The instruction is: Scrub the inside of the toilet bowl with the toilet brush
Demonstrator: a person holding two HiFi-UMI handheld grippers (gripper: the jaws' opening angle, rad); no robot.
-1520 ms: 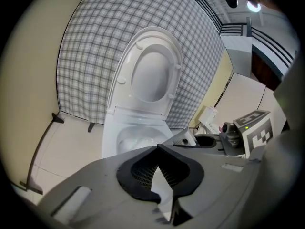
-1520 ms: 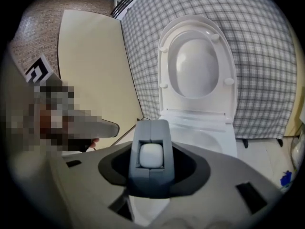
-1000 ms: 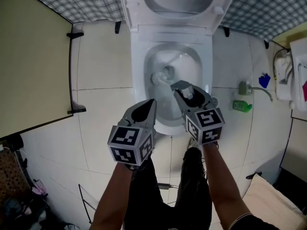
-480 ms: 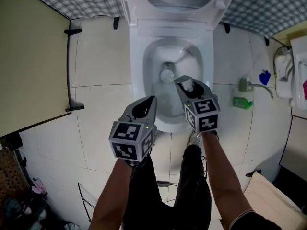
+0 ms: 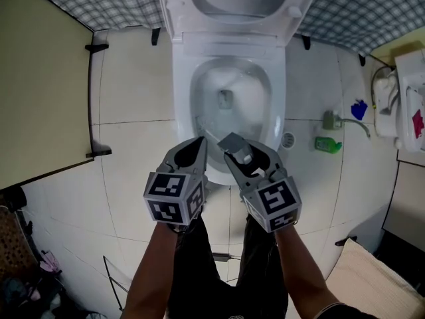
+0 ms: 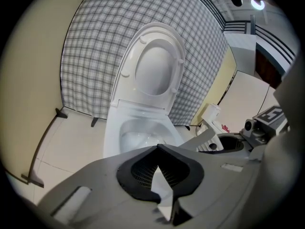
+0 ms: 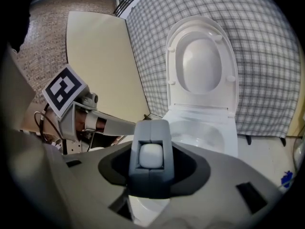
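Clamping one toilet brush [image 5: 234,145] in the right gripper [image 5: 247,157] above the toilet bowl [image 5: 229,98], crowding the empty, pinched-together left gripper [image 5: 196,145] alongside. Sitting rightward: one green bottle [image 5: 327,144].

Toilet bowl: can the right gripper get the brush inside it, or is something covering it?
Probably yes. The seat is tipped up, so the toilet bowl lies open, and the right gripper, shut on the toilet brush handle, hangs over its front rim.
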